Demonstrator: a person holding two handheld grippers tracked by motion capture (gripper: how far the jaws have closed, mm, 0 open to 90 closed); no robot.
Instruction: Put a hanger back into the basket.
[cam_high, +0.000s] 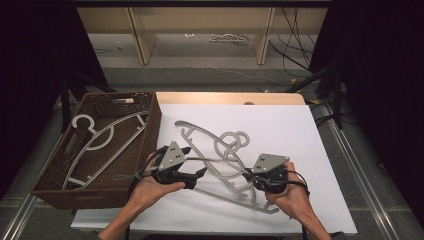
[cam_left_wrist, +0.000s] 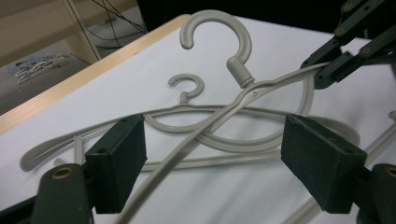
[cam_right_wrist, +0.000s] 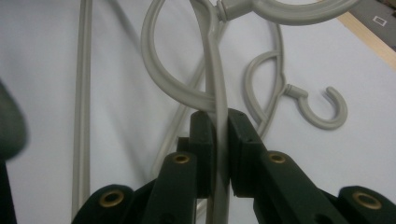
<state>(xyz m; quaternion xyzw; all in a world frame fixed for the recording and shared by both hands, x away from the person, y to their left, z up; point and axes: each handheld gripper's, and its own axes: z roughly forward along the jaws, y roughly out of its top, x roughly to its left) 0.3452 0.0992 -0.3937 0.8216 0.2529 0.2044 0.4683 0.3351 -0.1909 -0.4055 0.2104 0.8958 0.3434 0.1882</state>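
Right gripper (cam_high: 248, 176), lower right of centre in the high view, has its jaws pinching the arm of a grey hanger (cam_right_wrist: 215, 100), lifted over another hanger (cam_high: 222, 165) lying on the white table (cam_high: 290, 125). Left gripper (cam_high: 197, 161), lower centre, has jaws spread wide with the lifted hanger's arm running between them, pads not touching. A third hanger (cam_high: 95, 145) lies in the brown wicker basket (cam_high: 150, 125) at left.

A lab-like recording setup: a white-covered worktop (cam_high: 280, 125) hemmed by black curtains (cam_high: 30, 60), with loose cables (cam_high: 295, 45) on the floor beneath a bare wooden frame (cam_high: 142, 40).
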